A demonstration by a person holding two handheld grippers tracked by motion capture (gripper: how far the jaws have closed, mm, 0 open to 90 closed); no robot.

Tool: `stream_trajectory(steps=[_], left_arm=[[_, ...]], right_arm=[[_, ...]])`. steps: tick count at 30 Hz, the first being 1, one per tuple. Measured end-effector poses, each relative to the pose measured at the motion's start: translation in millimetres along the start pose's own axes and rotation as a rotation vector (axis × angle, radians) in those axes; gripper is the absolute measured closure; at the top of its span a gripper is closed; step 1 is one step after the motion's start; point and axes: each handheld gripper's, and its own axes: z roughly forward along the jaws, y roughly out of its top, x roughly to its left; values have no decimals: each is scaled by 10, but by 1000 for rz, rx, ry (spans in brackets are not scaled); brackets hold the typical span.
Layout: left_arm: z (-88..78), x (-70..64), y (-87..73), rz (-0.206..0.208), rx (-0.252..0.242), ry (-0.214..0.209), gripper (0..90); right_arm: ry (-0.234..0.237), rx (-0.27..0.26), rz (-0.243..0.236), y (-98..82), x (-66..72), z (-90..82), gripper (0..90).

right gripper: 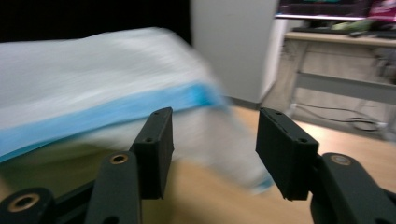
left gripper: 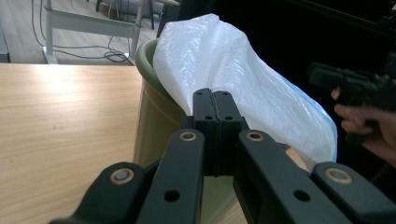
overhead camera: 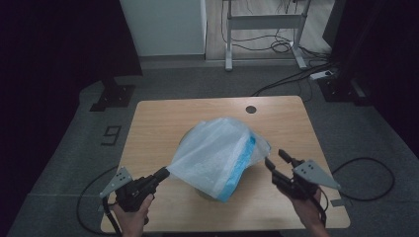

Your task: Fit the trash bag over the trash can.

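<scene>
The plastic bag [overhead camera: 217, 153] was thin, crinkled and milky white with a blue band along one edge — it lay draped over an olive-green bin [left gripper: 156, 116] in the middle of the wooden table [overhead camera: 158, 123], hiding the bin's inside. The left gripper [overhead camera: 163, 173] had its jaws pressed shut on the bag's corner. The right gripper [overhead camera: 277, 160] stood just beside the blue edge — jaws apart, nothing between them.
</scene>
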Motion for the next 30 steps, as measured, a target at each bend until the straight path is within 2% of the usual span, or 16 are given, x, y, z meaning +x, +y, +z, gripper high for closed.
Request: stream_trajectory(steps=[7, 12, 17, 25, 28, 30], left_arm=[[10, -40, -71, 0, 13, -9, 900], [38, -72, -85, 10, 23, -12, 900], [56, -82, -100, 12, 30, -12, 900], [70, -90, -110, 13, 34, -13, 900], [73, -95, -113, 14, 36, -16, 900], [77, -107, -117, 18, 39, -18, 900]], right_arm=[[130, 8, 32, -266, 448, -112, 423], [168, 2, 14, -319, 638, -183, 408], [212, 2, 24, -347, 752, -225, 401], [243, 28, 41, -382, 834, -118, 401], [256, 22, 53, -361, 847, -92, 449], [272, 14, 68, -345, 845, -80, 520]])
